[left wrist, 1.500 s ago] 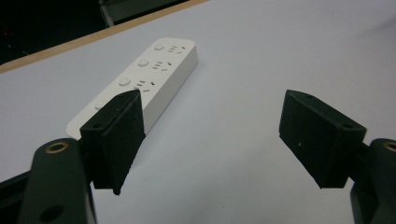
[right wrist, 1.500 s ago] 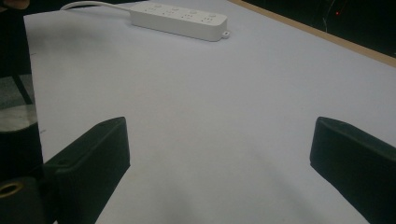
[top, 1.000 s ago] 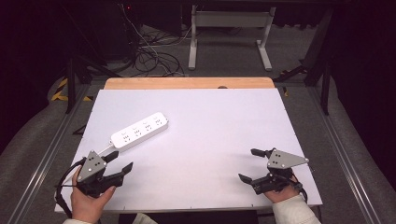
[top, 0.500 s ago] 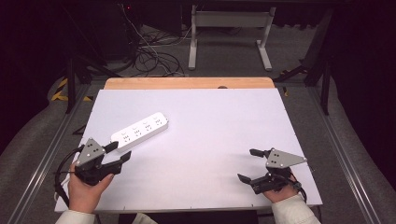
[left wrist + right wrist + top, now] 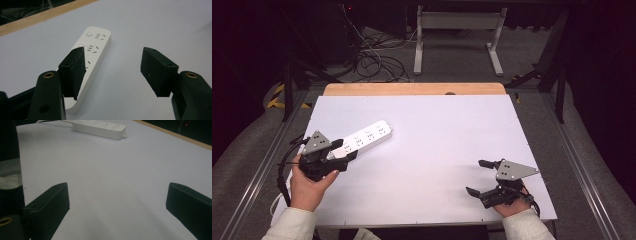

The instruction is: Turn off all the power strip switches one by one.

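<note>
— Hovering with both pads spread, my left gripper (image 5: 112,53) grips nothing. Its jaws have just been opening a little, and only bare surface shows in the gap between them.

— Where is the thing you are reaching for?

— The white power strip (image 5: 96,47) lies flat on the white table (image 5: 437,130), on the left half, slanting away from me toward the wooden edge (image 5: 412,89) at the far side. In the left gripper view its near end passes under and behind one pad, so the gap sits beside the strip, not around it.

— Why hold the jaws so wide?

— I judge the spread is there to clear the strip's width. The gripper would need to shift sideways before the pads could close on its long sides.

— And your other hand?

— My right gripper (image 5: 475,176) sits low by the near right corner of the table, well apart from the strip. Its jaws stand wide open and empty over bare table. I judge it is parked there to leave the left side free. From its own view the strip lies far off, at the top.
</note>
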The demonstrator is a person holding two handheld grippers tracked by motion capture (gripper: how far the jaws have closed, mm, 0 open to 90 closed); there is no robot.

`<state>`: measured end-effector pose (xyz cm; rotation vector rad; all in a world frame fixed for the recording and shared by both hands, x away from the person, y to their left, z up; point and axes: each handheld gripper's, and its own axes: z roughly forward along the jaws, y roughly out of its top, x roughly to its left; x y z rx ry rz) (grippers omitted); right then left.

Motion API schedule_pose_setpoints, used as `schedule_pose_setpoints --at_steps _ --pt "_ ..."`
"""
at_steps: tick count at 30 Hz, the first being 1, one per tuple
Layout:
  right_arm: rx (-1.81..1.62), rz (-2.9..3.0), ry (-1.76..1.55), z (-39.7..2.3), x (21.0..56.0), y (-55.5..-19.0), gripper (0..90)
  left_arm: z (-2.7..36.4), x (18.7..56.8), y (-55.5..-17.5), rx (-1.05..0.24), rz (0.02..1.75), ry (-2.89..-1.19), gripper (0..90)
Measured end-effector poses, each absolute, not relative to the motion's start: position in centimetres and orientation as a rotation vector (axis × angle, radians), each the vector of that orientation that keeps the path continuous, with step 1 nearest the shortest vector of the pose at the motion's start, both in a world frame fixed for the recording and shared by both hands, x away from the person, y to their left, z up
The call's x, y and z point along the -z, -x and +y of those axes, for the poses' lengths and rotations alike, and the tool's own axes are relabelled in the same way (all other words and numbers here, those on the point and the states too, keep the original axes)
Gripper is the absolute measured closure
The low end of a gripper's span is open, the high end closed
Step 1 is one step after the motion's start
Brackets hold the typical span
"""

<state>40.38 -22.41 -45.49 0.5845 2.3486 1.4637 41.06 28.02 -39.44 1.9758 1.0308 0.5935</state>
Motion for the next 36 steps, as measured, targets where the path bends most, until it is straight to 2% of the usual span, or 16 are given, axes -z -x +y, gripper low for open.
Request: schedule_pose_setpoints --at_steps 11,19,23,25,27,29,32,33,36 --pt "-1.468 2.35 -0.581 -22.4 45.5 -40.4 5.7 28.0 39.1 -43.3 -0.612 1.065 -2.004 46.0" --pt "-1.467 2.353 -0.582 -22.4 45.5 -40.3 5.6 28.2 39.4 -44.7 -0.587 1.119 -2.029 56.2" --pt "-1.466 2.357 -0.582 -22.4 45.5 -40.3 5.7 28.1 39.5 -45.2 -0.564 1.133 -2.047 67.1" --pt "-1.467 2.358 -0.581 -22.4 45.5 -40.3 5.7 28.2 39.4 -45.5 -0.591 1.147 -2.043 67.7" --pt "-1.468 2.358 -0.582 -22.4 45.5 -40.4 5.7 28.4 39.5 -45.9 -0.539 1.167 -2.043 74.3" --pt "-1.469 2.358 -0.582 -22.4 45.5 -40.4 5.7 28.6 39.5 -46.3 -0.511 1.17 -2.044 75.4" --pt "-1.468 2.359 -0.581 -22.4 45.5 -40.4 5.7 28.7 39.5 -46.7 -0.537 1.19 -2.055 79.1" --pt "-1.47 2.359 -0.581 -22.4 45.5 -40.4 5.7 28.7 39.5 -46.8 -0.533 1.209 -2.058 86.5" --pt "-1.472 2.357 -0.578 -22.4 45.5 -40.3 5.7 29.0 39.6 -47.5 -0.545 1.263 -2.085 90.0"
